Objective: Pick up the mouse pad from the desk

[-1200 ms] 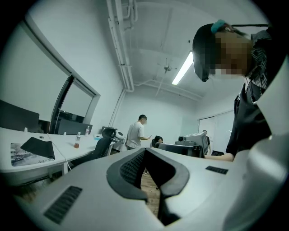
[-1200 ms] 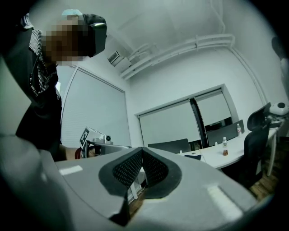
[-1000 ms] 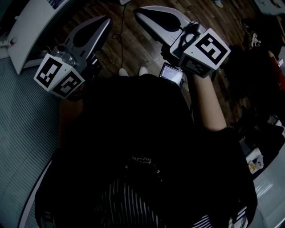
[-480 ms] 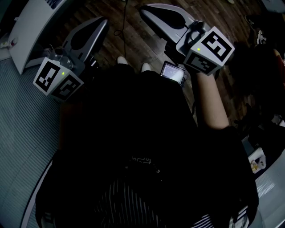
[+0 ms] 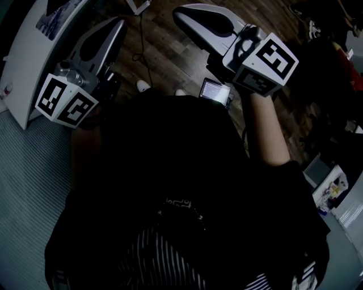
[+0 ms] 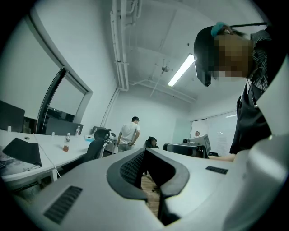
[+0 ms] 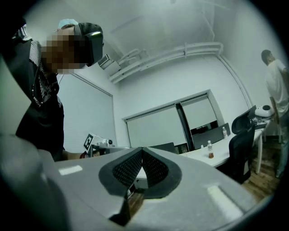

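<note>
Both grippers are held level in front of the person's body, over the wooden floor. My left gripper [image 5: 119,24] is shut with nothing in it; its pads meet at the tip [image 6: 144,150]. My right gripper [image 5: 179,13] is shut and empty too, tips together [image 7: 142,149]. In the left gripper view a dark flat pad [image 6: 20,151], possibly the mouse pad, lies on a white desk [image 6: 49,155] far off to the left, with a cable running beside it. Neither gripper is near it.
A white desk [image 5: 28,51] stands at the left of the head view. An office chair [image 6: 97,142], a bottle [image 6: 67,142] and a standing person [image 6: 128,133] are ahead. Another chair [image 7: 241,135] and a desk with a bottle [image 7: 209,149] are at the right.
The floor and the white desk have slid in the head view as the person moved; more of the desk shows now. Both grippers travelled along and stayed shut.
</note>
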A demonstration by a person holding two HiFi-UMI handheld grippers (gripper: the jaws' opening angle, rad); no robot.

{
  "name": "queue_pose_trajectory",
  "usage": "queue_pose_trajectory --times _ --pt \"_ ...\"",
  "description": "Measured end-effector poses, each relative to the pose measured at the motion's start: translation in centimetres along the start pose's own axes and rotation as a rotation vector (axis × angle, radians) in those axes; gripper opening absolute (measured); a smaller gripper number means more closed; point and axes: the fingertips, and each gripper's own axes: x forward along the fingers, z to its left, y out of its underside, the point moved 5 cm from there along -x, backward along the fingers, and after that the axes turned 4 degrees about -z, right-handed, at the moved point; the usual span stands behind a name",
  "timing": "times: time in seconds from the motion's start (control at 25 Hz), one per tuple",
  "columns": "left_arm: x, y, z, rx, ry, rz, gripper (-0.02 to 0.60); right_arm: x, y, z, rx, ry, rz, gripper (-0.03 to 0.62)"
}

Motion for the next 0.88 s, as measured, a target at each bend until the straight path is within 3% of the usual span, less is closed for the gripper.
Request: queue_pose_trajectory --times 0.24,0.52,0.88 --pt "0.4 -1.9 5.3 -0.011 0.05 -0.002 0.008 4.5 -2.3 -1.6 -0.015 0.042 -0.015 0.005" --pt "-2.1 -2.7 10.1 -0.011 0.09 -0.005 0.008 11.0 -1.8 -1.3 -0.039 0.047 0.009 0.005" --pt "-8.3 -3.2 16.1 -0.01 0.055 -0.027 0.008 20.5 0.2 -0.3 -0.02 -0.021 0.034 0.005"
